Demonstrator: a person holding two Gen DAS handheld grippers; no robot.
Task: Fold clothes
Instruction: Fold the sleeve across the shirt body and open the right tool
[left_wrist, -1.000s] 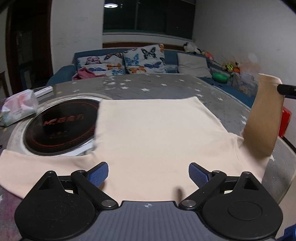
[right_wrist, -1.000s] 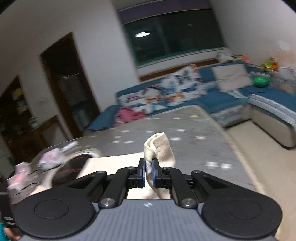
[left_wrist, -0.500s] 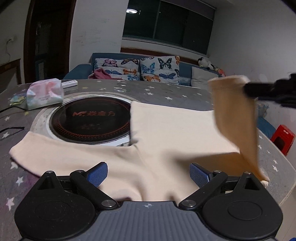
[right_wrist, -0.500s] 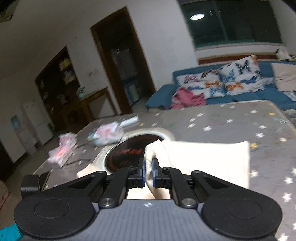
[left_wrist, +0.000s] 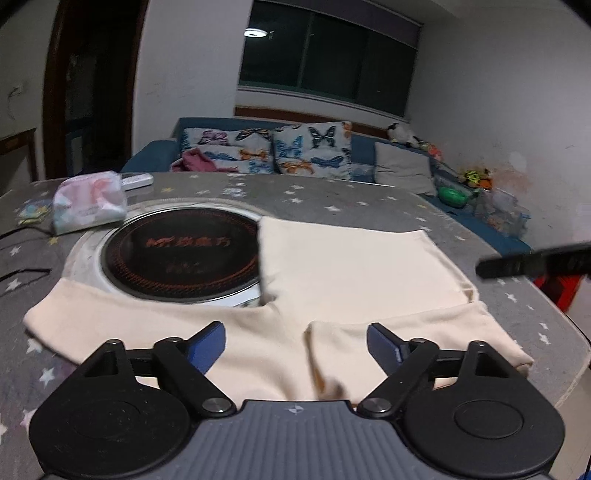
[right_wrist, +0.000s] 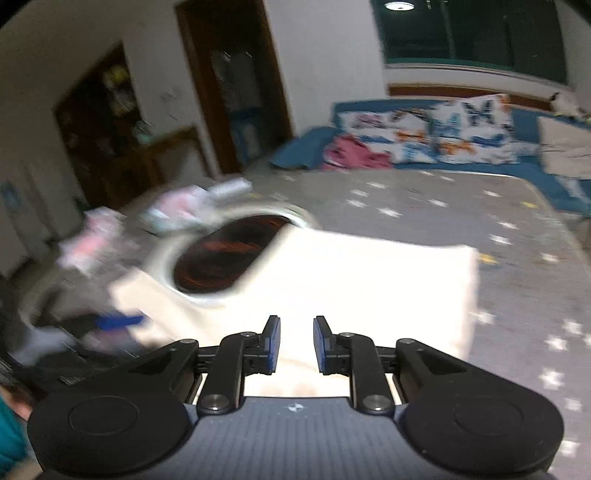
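Observation:
A cream long-sleeved shirt (left_wrist: 351, 266) lies flat on the grey star-patterned table (left_wrist: 369, 199). One sleeve (left_wrist: 122, 321) stretches to the left. The other sleeve (left_wrist: 406, 336) lies folded inward across the near edge of the shirt. My left gripper (left_wrist: 297, 343) hovers over that near edge, its jaws wide and closing, touching no cloth. My right gripper (right_wrist: 295, 343) is above the shirt (right_wrist: 369, 280). Its jaws are a little apart and opening, with nothing between them. One of its fingers (left_wrist: 535, 260) juts in at the right of the left wrist view.
A round black induction cooker (left_wrist: 181, 254) is set into the table, partly under the shirt. A tissue pack (left_wrist: 88, 201) and a remote (left_wrist: 136, 180) lie behind it. A blue sofa (left_wrist: 295, 155) with butterfly cushions stands beyond. The table's edge (left_wrist: 576, 350) runs close on the right.
The right gripper carried the raised sleeve leftward over the shirt and let it go; the sleeve now lies folded on the shirt. The left gripper's jaws have narrowed a little.

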